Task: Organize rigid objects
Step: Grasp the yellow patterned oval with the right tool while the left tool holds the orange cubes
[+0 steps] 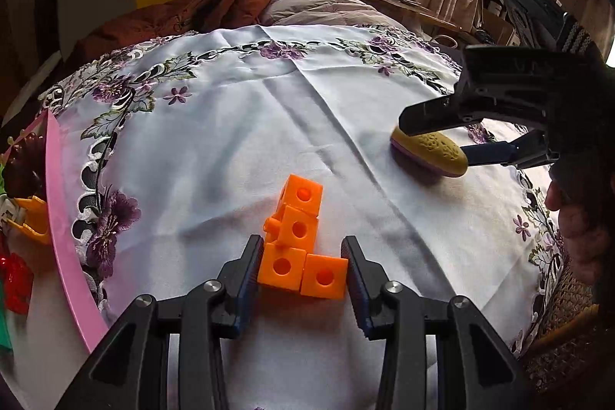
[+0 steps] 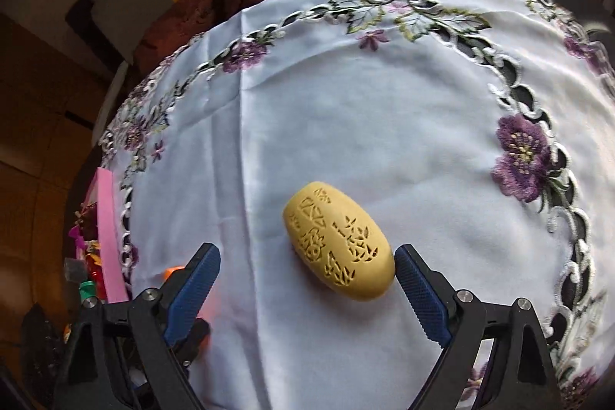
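Left wrist view first: the left tongs (image 1: 301,275) are clamped on an orange block piece (image 1: 298,243), four hard plastic cubes snapped together in a bent chain, each with a round hole in its face and a little peg sticking out of one. The two lowest cubes sit between the ribbed pads, near the middle of the tabletop. The tablecloth (image 1: 230,125) is smooth white fabric with creases and purple embroidered flowers plus cutwork around the border. A pink tray edge (image 1: 61,214) runs along the left side with other toys behind it (can't make them out).

Right wrist view: the right tongs (image 2: 307,273) are spread wide around a yellow oval case (image 2: 338,243), not touching it. It's matte, egg-shaped, with carved cutout patterns on top, lying flat toward the tabletop's right side.
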`<state>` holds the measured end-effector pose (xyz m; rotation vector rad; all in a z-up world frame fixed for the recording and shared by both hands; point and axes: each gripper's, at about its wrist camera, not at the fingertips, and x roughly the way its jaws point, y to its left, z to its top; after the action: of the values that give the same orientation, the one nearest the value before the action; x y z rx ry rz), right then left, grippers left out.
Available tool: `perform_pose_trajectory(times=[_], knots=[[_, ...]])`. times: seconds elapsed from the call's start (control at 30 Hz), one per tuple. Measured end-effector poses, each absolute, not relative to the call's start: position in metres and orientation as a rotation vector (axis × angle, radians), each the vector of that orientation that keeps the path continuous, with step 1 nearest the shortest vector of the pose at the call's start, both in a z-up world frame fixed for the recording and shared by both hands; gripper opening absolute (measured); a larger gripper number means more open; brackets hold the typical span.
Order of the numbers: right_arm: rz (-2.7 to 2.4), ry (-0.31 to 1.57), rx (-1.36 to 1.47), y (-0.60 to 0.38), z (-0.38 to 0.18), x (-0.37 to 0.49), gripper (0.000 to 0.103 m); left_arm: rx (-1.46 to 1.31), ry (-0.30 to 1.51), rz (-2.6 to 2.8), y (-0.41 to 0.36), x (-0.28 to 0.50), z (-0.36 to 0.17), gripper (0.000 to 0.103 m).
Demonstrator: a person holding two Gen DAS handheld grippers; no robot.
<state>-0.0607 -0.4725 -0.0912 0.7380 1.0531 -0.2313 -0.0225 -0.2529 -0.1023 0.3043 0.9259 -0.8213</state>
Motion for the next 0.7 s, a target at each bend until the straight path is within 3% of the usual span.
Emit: perform_pose_trajectory(times=[0.23, 0.5, 0.67, 0.7], knots=[[-0.315, 1.02, 0.669, -0.475, -0.085, -0.06, 0.092, 0.296, 0.914, -0.822, -0.251, -0.024, -0.103, 0.041], [-0.378, 1.025, 0.385, -0.451, -0.077, -0.046, 0.091, 0.293, 0.902, -0.824, -0.25, -0.025, -0.104, 0.041], [-0.42, 1.081, 0.281, -0.448, -0.089, -0.035, 0.086, 0.286, 0.898, -0.828, -0.249, -0.025, -0.104, 0.041], [-0.418, 1.108, 0.267, -0.447, -0.094, -0.033, 0.075, 0.287, 0.896, -0.829, -0.249, -0.025, -0.104, 0.041]])
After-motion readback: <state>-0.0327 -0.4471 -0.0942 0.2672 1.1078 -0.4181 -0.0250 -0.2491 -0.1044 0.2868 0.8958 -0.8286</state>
